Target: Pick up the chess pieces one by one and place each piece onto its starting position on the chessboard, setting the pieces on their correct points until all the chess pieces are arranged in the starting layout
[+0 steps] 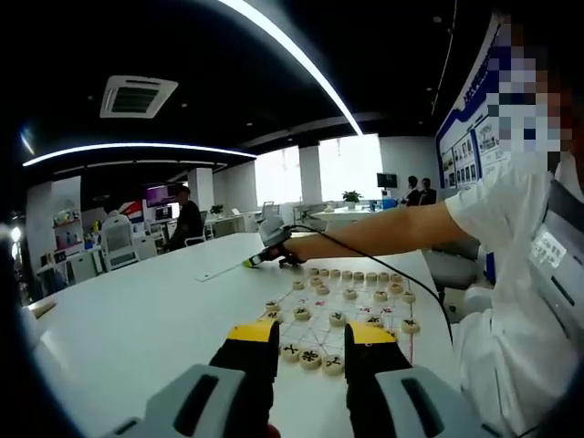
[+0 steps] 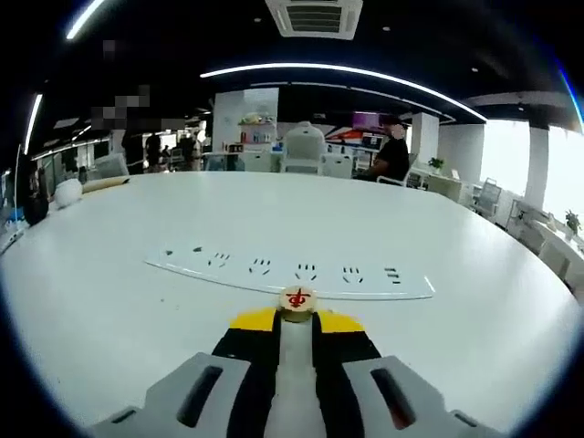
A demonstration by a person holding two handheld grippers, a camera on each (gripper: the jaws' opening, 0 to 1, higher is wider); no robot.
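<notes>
The chessboard [image 1: 360,315] lies on the white table and carries several round wooden pieces [image 1: 310,358] in rows. Low at the board's near edge, my left gripper [image 1: 310,336] stands open, nothing between its yellow-tipped jaws. In the left gripper view the person's arm reaches across the board, and the right gripper [image 1: 259,259] is over the table just past the board's far left corner. In the right gripper view my right gripper [image 2: 297,315] is shut on a round wooden piece with a red character [image 2: 297,300], held above the table.
A flat white socket strip [image 2: 292,272] is set into the table [image 2: 137,301] just ahead of the right gripper. A person [image 2: 394,157] sits at the table's far end near white chairs [image 2: 304,146]. The person's torso [image 1: 520,301] is right of the board.
</notes>
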